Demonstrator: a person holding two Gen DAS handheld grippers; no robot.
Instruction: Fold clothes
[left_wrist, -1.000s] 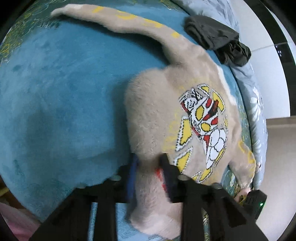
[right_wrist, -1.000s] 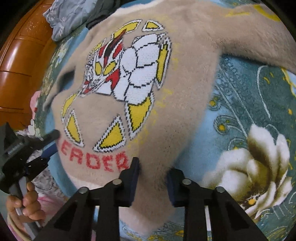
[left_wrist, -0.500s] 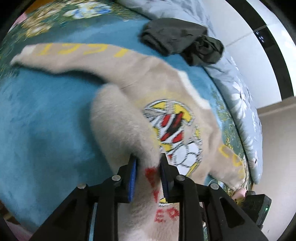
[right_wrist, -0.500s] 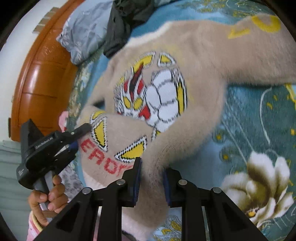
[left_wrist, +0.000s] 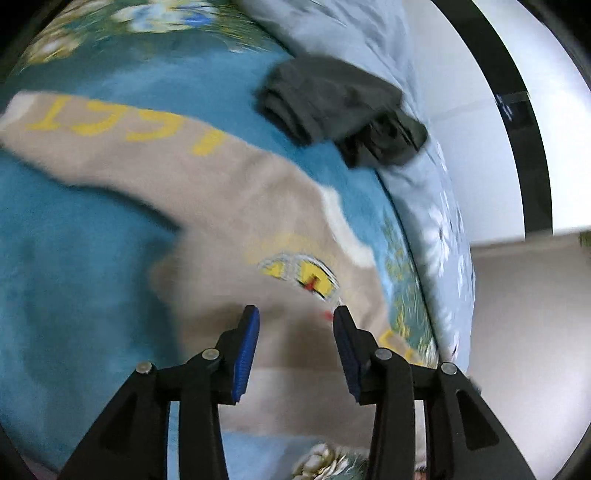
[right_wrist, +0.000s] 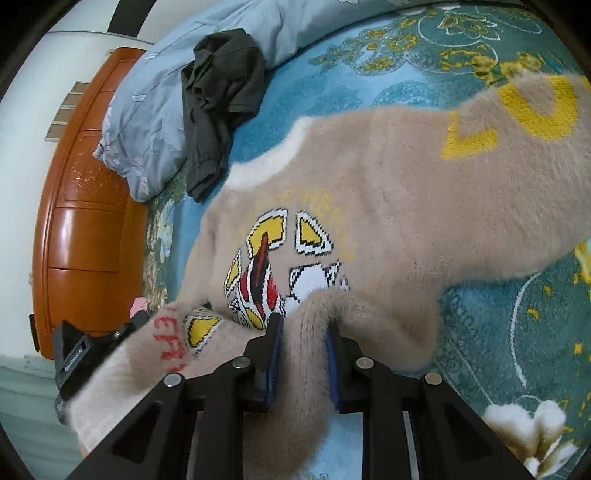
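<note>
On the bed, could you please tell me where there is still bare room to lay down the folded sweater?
The plain blue blanket below the sweater's lettered sleeve is bare. The flowered stretch under the other sleeve is free too. It is crowded by the grey quilt, where a dark garment lies.

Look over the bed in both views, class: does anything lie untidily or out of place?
Yes. A dark garment lies crumpled in a heap, partly on the grey quilt, unfolded. The beige sweater lies askew, its hem bunched up over the printed front, pinched in the right gripper.
</note>
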